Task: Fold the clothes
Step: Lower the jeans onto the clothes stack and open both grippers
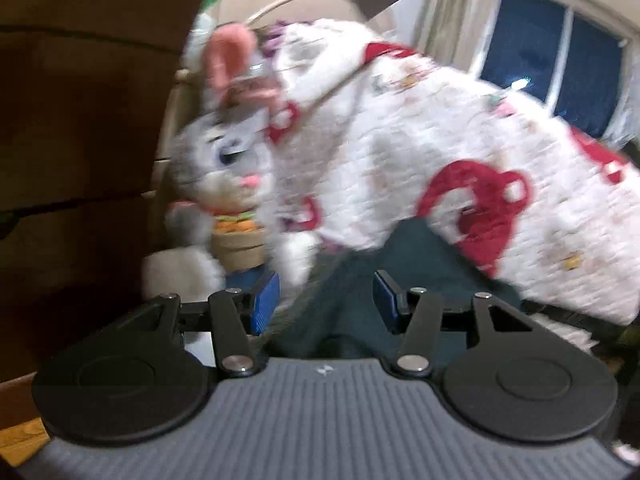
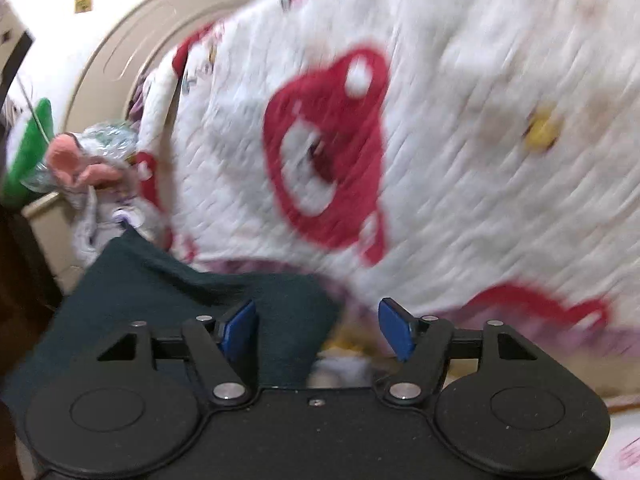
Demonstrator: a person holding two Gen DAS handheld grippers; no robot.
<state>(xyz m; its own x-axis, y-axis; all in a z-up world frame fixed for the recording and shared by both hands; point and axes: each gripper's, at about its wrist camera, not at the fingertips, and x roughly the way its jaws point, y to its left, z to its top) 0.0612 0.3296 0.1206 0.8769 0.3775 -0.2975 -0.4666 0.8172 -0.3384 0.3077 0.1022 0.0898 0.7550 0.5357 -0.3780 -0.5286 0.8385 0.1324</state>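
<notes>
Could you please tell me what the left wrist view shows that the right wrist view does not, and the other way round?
Only the left wrist view shows the plush rabbit's face, the carrot pot it holds and the dark window. Only the right wrist view shows the yellow sticker on the wall and the green plush piece in full. Both show the white quilt with red shapes, the dark green garment, the rabbit's pink ear, and that view's own gripper, left gripper or right gripper, open and empty.

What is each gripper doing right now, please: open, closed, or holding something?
Left gripper: open, holding nothing; dark green cloth lies beyond it.
Right gripper: open, holding nothing.
</notes>
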